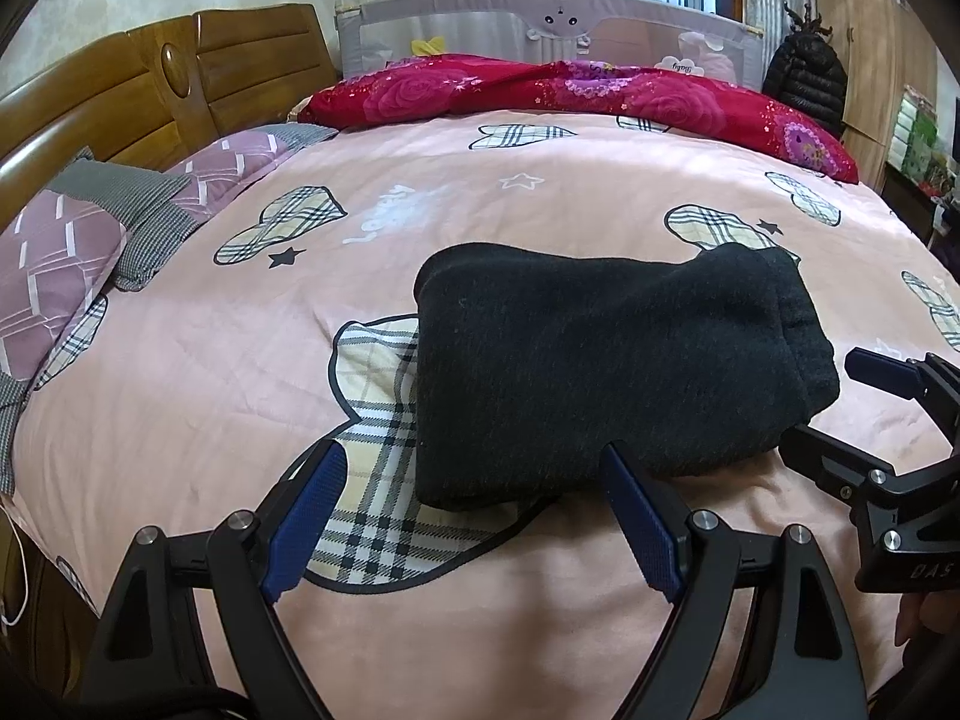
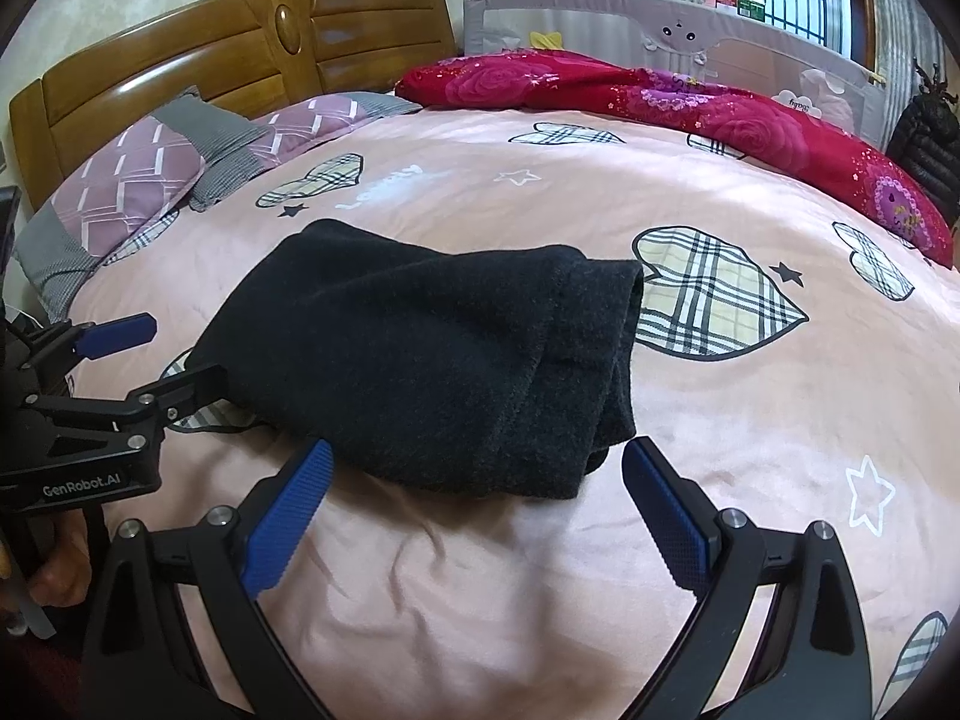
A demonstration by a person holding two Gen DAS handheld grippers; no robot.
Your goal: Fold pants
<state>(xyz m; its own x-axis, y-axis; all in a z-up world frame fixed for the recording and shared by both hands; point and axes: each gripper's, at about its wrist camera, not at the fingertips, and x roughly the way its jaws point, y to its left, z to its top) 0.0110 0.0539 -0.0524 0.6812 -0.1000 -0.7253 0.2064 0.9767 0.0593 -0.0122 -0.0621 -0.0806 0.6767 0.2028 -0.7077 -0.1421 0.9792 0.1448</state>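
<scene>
Dark charcoal pants (image 1: 600,372) lie folded into a thick rectangle on the pink bedspread (image 1: 180,360); they also show in the right wrist view (image 2: 432,360). My left gripper (image 1: 474,462) is open and empty, its blue pads at the bundle's near edge, the right pad touching the cloth. My right gripper (image 2: 477,462) is open and empty, its pads on either side of the bundle's near right corner. Each gripper shows in the other's view: the right one (image 1: 834,402) by the bundle's right end, the left one (image 2: 162,354) at its left end.
A red floral quilt (image 1: 570,90) lies along the far side of the bed. Purple and grey pillows (image 1: 90,240) lie at the wooden headboard (image 1: 150,78) on the left. A grey bed rail (image 1: 540,18) stands behind the quilt. A black puffer jacket (image 1: 804,78) hangs at far right.
</scene>
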